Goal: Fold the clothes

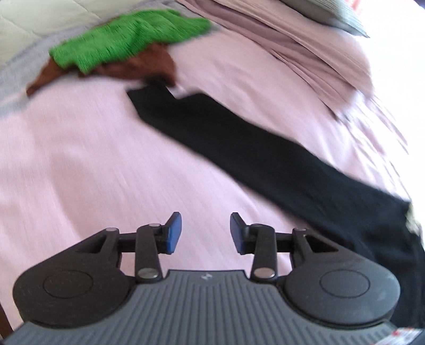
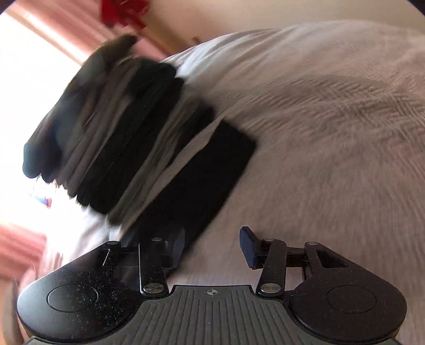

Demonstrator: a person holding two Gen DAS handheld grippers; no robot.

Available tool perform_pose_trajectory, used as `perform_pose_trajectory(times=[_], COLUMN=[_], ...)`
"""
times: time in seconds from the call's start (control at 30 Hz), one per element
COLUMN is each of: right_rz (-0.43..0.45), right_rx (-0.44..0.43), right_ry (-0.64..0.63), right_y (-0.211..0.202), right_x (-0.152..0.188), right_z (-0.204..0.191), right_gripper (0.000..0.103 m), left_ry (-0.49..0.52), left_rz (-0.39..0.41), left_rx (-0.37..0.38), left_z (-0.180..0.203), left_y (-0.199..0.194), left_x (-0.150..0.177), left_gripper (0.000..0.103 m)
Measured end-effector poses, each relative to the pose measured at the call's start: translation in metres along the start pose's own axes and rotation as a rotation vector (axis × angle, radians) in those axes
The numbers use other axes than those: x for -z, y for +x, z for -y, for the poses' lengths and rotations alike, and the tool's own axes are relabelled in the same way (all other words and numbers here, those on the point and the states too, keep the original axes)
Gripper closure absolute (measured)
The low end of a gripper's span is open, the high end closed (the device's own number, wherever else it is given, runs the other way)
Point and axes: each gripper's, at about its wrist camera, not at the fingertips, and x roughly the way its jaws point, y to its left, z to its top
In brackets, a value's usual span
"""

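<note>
In the left wrist view a long black garment [image 1: 239, 148] lies flat across the pink bedspread [image 1: 79, 159], running from the upper middle to the right edge. My left gripper [image 1: 205, 233] hangs open above bare bedspread to the left of it, nothing between its blue pads. In the right wrist view a blurred stack of folded black and grey clothes [image 2: 127, 127] lies on the bed at the left, with a flat black piece [image 2: 207, 169] at its near end. My right gripper [image 2: 212, 249] stands open just in front of that piece, its left finger over the black edge, nothing gripped.
A green cloth [image 1: 127, 39] lies on a brown one [image 1: 132, 66] at the far left of the bed. Bunched pink bedding [image 1: 305, 47] and a grey pillow [image 1: 332, 13] sit at the upper right. Pink curtains [image 2: 53, 29] and a bright window lie beyond the bed's edge.
</note>
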Motion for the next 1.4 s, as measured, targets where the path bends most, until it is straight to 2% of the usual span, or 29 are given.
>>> perform_pose_trajectory(times=[0.13, 0.17, 0.2, 0.23, 0.33, 0.4, 0.43, 0.5, 0.53, 0.57, 0.6, 0.63, 0.7, 0.73, 0.77, 0.83, 0.93, 1.03, 1.1, 1.2, 1.27, 1.3, 1.33, 1.4], right_rz=[-0.013, -0.017, -0.031, -0.041, 0.038, 0.079, 0.055, -0.065, -0.084, -0.075, -0.063, -0.053, -0.049, -0.090, -0.167, -0.390, -0.688, -0.858, -0.903, -0.859, -0.855, -0.868, -0.877, -0.800], right_rx=[-0.062, -0.073, -0.071, -0.067, -0.116, -0.098, -0.067, 0.006, 0.040, 0.046, 0.063, 0.072, 0.050, 0.002, -0.048, -0.135, -0.204, -0.193, -0.186, -0.198, -0.215, -0.226, -0.234, -0.222], right_ry=[0.112, 0.122, 0.109, 0.079, -0.106, -0.150, -0.175, -0.183, -0.186, -0.194, -0.201, -0.210, -0.246, -0.272, -0.299, -0.359, -0.407, -0.383, -0.373, -0.379, -0.356, -0.370, -0.405, -0.499], right_y=[0.037, 0.044, 0.050, 0.052, 0.039, 0.037, 0.046, 0.071, 0.076, 0.073, 0.067, 0.057, 0.030, 0.017, 0.006, -0.016, -0.049, -0.074, -0.082, -0.082, -0.085, -0.086, -0.088, -0.099], right_x=[-0.032, -0.035, -0.040, -0.044, -0.065, -0.083, -0.090, -0.095, -0.095, -0.094, -0.092, -0.088, -0.069, -0.055, -0.037, 0.014, 0.100, 0.171, 0.203, 0.227, 0.241, 0.245, 0.249, 0.242], right_z=[0.027, 0.029, 0.029, 0.029, 0.011, 0.007, 0.006, 0.008, 0.006, 0.002, -0.004, -0.010, -0.021, -0.024, -0.026, -0.027, -0.016, 0.002, 0.010, 0.013, 0.015, 0.011, 0.006, -0.006], right_gripper=[0.061, 0.065, 0.095, 0.100, 0.100, 0.100, 0.100, 0.100, 0.099, 0.095, 0.082, 0.064, 0.058, 0.058, 0.058, 0.057, 0.057, 0.057, 0.057, 0.058, 0.062, 0.087, 0.102, 0.102], left_ry=[0.005, 0.005, 0.008, 0.010, 0.032, 0.070, 0.095, 0.158, 0.184, 0.207, 0.219, 0.228, 0.249, 0.260, 0.264, 0.253, 0.224, 0.154, 0.119, 0.081, 0.086, 0.103, 0.108, 0.129], left_rz=[-0.036, -0.043, -0.052, -0.061, -0.064, -0.061, -0.068, -0.091, -0.102, -0.111, -0.117, -0.124, -0.147, -0.160, -0.178, -0.218, -0.265, -0.311, -0.336, -0.363, -0.377, -0.384, -0.395, -0.378], left_rx=[0.046, 0.055, 0.065, 0.077, 0.133, 0.170, 0.177, 0.175, 0.165, 0.160, 0.162, 0.162, 0.154, 0.154, 0.163, 0.192, 0.248, 0.299, 0.346, 0.427, 0.454, 0.472, 0.490, 0.513], left_z=[0.041, 0.048, 0.055, 0.061, 0.068, 0.068, 0.068, 0.072, 0.072, 0.072, 0.069, 0.065, 0.054, 0.047, 0.039, 0.026, 0.007, -0.011, -0.020, -0.026, -0.026, -0.026, -0.026, -0.030], left_y=[-0.023, -0.028, -0.032, -0.038, -0.060, -0.073, -0.077, -0.079, -0.079, -0.080, -0.082, -0.083, -0.085, -0.085, -0.086, -0.087, -0.085, -0.076, -0.069, -0.059, -0.053, -0.051, -0.049, -0.055], left_x=[0.067, 0.081, 0.094, 0.106, 0.130, 0.140, 0.145, 0.156, 0.161, 0.164, 0.168, 0.170, 0.174, 0.176, 0.179, 0.185, 0.196, 0.206, 0.210, 0.214, 0.215, 0.214, 0.213, 0.208], left_gripper=[0.067, 0.067, 0.067, 0.068, 0.070, 0.070, 0.070, 0.070, 0.070, 0.069, 0.068, 0.065, 0.063, 0.063, 0.062, 0.057, 0.053, 0.053, 0.053, 0.054, 0.069, 0.095, 0.097, 0.098])
